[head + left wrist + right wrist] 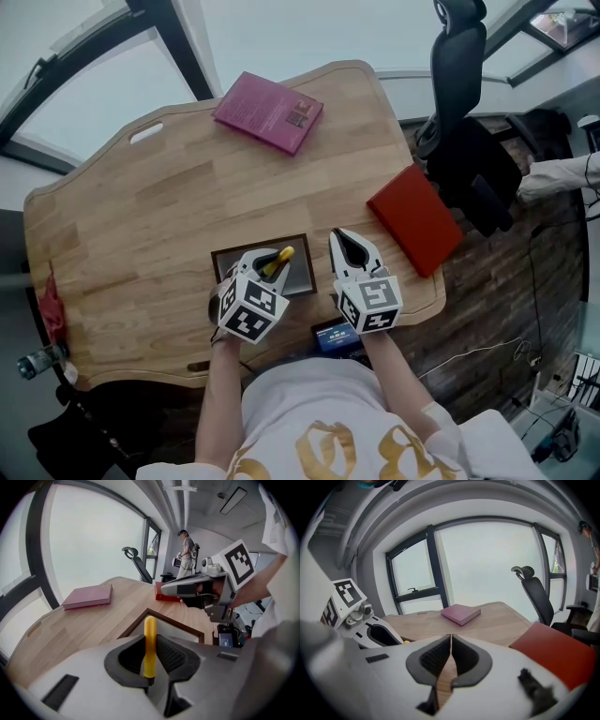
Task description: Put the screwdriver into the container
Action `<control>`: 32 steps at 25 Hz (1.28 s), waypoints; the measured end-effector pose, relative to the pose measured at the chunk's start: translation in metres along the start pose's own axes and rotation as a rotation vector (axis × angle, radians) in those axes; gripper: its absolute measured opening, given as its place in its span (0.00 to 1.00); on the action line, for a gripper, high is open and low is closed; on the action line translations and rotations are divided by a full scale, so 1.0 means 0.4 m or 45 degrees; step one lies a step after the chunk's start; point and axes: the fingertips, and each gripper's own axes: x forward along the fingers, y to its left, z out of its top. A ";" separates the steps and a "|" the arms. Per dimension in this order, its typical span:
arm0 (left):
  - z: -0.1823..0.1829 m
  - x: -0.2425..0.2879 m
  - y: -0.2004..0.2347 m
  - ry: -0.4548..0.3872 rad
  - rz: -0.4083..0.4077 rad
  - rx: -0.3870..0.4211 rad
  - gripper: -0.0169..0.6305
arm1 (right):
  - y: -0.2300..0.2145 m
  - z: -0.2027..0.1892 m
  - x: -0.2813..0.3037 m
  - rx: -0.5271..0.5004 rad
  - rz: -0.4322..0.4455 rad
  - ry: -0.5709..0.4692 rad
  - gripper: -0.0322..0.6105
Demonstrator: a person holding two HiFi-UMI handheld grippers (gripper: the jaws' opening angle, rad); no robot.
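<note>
My left gripper point(269, 263) is shut on the screwdriver point(279, 260). Its yellow handle point(149, 634) stands upright between the jaws of the left gripper point(150, 645), and the shaft is hidden. It hangs over the container point(302, 278), a shallow dark-framed tray with a grey floor point(174, 629) near the table's front edge. My right gripper point(345, 241) hovers just right of the container, jaws shut with nothing in them point(450, 642). From the left gripper view the right gripper point(187, 588) shows side-on above the tray's far corner.
A pink book point(269, 111) lies at the far side of the wooden table point(141, 206). A red book point(415, 218) sits at the right edge, with a black office chair point(459, 56) beyond it. A small blue device point(333, 336) rests at the front edge. A person point(187, 555) stands far off.
</note>
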 end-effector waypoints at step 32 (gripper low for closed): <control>-0.067 0.087 -0.020 0.224 -0.197 -0.085 0.15 | -0.026 -0.041 0.061 0.039 0.016 0.080 0.10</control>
